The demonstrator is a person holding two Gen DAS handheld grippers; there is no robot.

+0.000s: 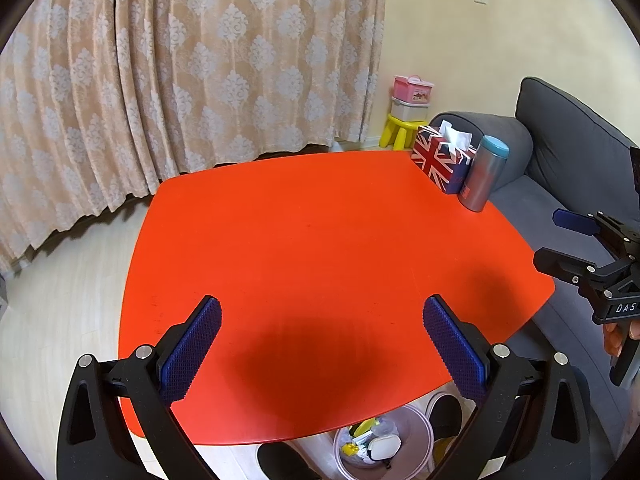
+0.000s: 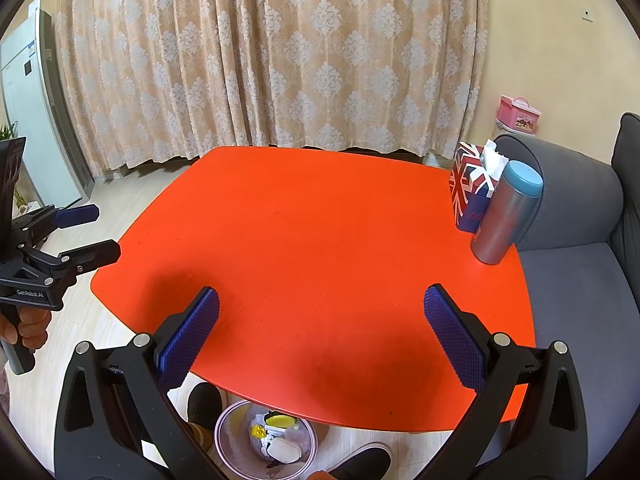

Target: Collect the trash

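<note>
Both grippers hover open above a red table (image 1: pixel 320 220), nothing between their blue pads. My left gripper (image 1: pixel 322 322) hangs over the near edge; in the right wrist view it shows at the left (image 2: pixel 98 234), off the table's left edge. My right gripper (image 2: pixel 322 312) hangs over the near edge too; the left wrist view has it at the far right (image 1: pixel 550 240), beside the table. Below the near edge, on the floor, a clear round bin (image 1: pixel 416 420) (image 2: pixel 228 420) holds trash (image 1: pixel 382 442) (image 2: pixel 280 438): yellow, white and clear bits.
A Union Jack tissue box (image 1: pixel 438 160) (image 2: pixel 470 182) and a grey tumbler with a teal lid (image 1: pixel 482 178) (image 2: pixel 506 216) stand at the table's far right corner. A grey sofa (image 1: pixel 572 152) (image 2: pixel 576 280) flanks the right side. Dark shoes (image 2: pixel 204 404) flank the bin.
</note>
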